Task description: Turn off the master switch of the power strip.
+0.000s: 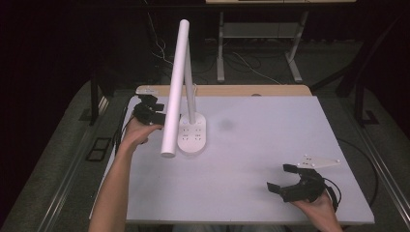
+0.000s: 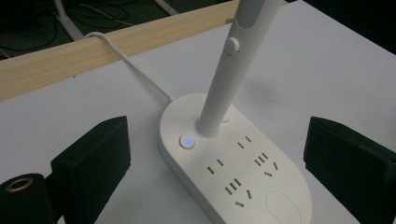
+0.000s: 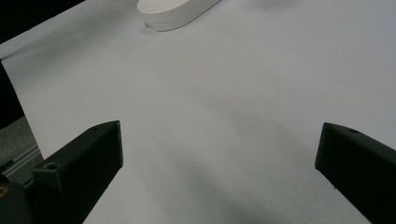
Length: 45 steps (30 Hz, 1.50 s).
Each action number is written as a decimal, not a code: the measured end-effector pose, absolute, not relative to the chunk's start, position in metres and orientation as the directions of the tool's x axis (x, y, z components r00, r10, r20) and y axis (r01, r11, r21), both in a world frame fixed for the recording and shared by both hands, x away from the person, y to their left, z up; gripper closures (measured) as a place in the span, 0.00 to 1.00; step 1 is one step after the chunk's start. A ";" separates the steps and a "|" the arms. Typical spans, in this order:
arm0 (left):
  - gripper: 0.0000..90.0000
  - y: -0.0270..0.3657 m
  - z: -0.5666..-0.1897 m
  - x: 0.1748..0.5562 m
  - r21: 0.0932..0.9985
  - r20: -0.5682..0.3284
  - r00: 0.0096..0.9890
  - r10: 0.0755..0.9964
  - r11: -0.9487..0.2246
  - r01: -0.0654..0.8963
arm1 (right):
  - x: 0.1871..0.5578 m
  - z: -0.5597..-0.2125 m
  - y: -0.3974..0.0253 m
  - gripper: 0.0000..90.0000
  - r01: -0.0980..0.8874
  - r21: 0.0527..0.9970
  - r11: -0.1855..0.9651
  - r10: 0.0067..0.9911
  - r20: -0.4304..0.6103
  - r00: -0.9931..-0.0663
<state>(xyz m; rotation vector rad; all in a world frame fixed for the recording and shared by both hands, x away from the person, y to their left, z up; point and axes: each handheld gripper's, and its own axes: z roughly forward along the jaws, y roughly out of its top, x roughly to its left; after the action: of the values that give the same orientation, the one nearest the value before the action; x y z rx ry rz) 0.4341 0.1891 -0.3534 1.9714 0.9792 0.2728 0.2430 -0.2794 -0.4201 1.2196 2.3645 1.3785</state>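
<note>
A white desk lamp stands on the table's left half, its long tube head slanting toward me over an oval base set with sockets. In the left gripper view the base lies between the wide-apart jaws, with a small lit blue button beside the stem. My left gripper hovers open just left of the base. My right gripper rests open near the table's front right, nothing between its jaws; the base's end shows far ahead of it.
The lamp's white cord runs from the base to the wooden strip along the table's far edge. Table legs and cables stand on the floor beyond. The white tabletop lies bare between the grippers.
</note>
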 end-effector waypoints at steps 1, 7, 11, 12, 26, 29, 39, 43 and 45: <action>0.07 0.189 -0.354 0.435 0.798 -0.178 0.662 0.728 -0.287 0.530 | 0.243 -0.420 -0.280 0.00 0.572 0.781 0.250 0.706 0.258 -0.660; 0.08 0.187 -0.361 0.440 0.794 -0.189 0.653 0.733 -0.277 0.541 | 0.243 -0.420 -0.280 0.00 0.568 0.784 0.250 0.703 0.256 -0.664; 0.10 0.187 -0.365 0.443 0.793 -0.191 0.649 0.736 -0.275 0.544 | 0.243 -0.420 -0.280 0.00 0.569 0.784 0.250 0.704 0.256 -0.662; 0.11 0.186 -0.366 0.444 0.793 -0.194 0.646 0.738 -0.270 0.546 | 0.243 -0.420 -0.280 0.00 0.569 0.784 0.250 0.704 0.256 -0.662; 0.22 0.181 -0.377 0.457 0.765 -0.227 0.610 0.760 -0.249 0.595 | 0.244 -0.422 -0.281 0.00 0.573 0.779 0.256 0.703 0.256 -0.663; 0.25 0.181 -0.378 0.463 0.756 -0.219 0.628 0.747 -0.277 0.593 | 0.244 -0.422 -0.280 0.00 0.573 0.778 0.257 0.702 0.257 -0.664; 0.41 0.183 -0.387 0.472 0.747 -0.259 0.597 0.760 -0.234 0.622 | 0.244 -0.422 -0.281 0.00 0.575 0.777 0.256 0.705 0.257 -0.661; 0.48 0.181 -0.389 0.473 0.754 -0.269 0.590 0.761 -0.215 0.621 | 0.244 -0.422 -0.281 0.00 0.575 0.777 0.257 0.705 0.257 -0.661; 0.54 0.180 -0.390 0.473 0.756 -0.273 0.593 0.758 -0.212 0.619 | 0.244 -0.422 -0.280 0.00 0.576 0.776 0.258 0.704 0.257 -0.662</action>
<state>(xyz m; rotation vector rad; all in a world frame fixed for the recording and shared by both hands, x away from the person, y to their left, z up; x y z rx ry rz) 0.4731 0.1803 -0.3903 1.9210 1.1025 0.1940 0.2442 -0.2805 -0.4221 1.2187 2.3764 1.3674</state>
